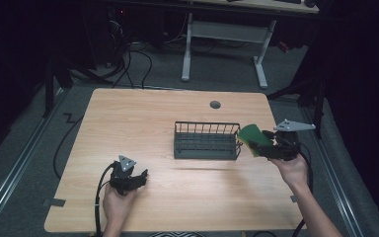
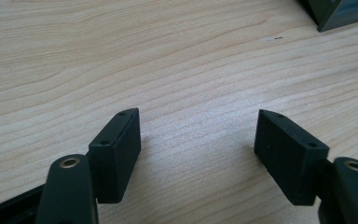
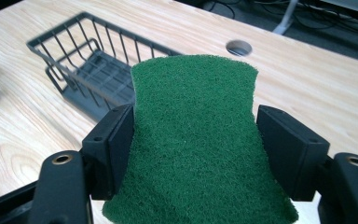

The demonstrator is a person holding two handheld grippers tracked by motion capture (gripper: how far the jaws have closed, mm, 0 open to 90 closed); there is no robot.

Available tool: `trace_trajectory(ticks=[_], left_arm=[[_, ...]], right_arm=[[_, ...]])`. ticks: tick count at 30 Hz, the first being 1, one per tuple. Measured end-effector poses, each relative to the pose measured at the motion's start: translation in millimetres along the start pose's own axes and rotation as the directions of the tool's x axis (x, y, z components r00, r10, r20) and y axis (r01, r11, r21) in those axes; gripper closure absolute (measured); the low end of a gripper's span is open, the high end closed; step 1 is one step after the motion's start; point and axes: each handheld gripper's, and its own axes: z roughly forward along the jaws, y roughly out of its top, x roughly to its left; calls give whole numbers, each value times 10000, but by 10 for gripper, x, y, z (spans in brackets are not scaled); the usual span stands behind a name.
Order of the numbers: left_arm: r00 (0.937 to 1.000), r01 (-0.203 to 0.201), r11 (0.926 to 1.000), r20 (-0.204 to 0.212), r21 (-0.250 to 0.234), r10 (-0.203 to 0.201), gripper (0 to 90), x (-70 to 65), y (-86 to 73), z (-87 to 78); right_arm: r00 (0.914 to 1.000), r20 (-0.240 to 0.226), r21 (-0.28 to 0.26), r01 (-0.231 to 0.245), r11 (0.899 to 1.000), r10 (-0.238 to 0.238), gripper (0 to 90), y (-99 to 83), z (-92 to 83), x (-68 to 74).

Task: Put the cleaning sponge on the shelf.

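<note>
A green scouring sponge [image 3: 196, 140] with a yellow underside [image 1: 251, 138] is squeezed between the jaws of my right gripper [image 1: 259, 147], held in the air just right of a dark wire basket [image 1: 206, 140]. In the right gripper view the basket [image 3: 91, 70] lies ahead and to the left, below the sponge. My left gripper [image 1: 143, 174] rests low over the wooden table [image 1: 177, 192] near the front left, its jaws open with bare wood between them [image 2: 198, 135].
A round cable hole [image 1: 215, 104] sits in the table behind the basket. A corner of the basket [image 2: 340, 14] shows at the top right of the left gripper view. Cables and a white desk frame [image 1: 224, 44] stand on the floor beyond the table.
</note>
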Motion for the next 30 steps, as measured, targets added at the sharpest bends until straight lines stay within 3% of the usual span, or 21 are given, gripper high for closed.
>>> trace_trajectory(ticks=[10, 30], left_arm=[[10000, 7, 10000, 15, -4, -7, 320, 1, 0, 0], [10000, -51, 10000, 46, 32, 51, 303, -4, 1, 2]], right_arm=[[9989, -377, 363, 310, 9989, -297, 299, 351, 393, 142], [9999, -126, 1062, 1, 9943, 13, 298, 638, 959, 278]])
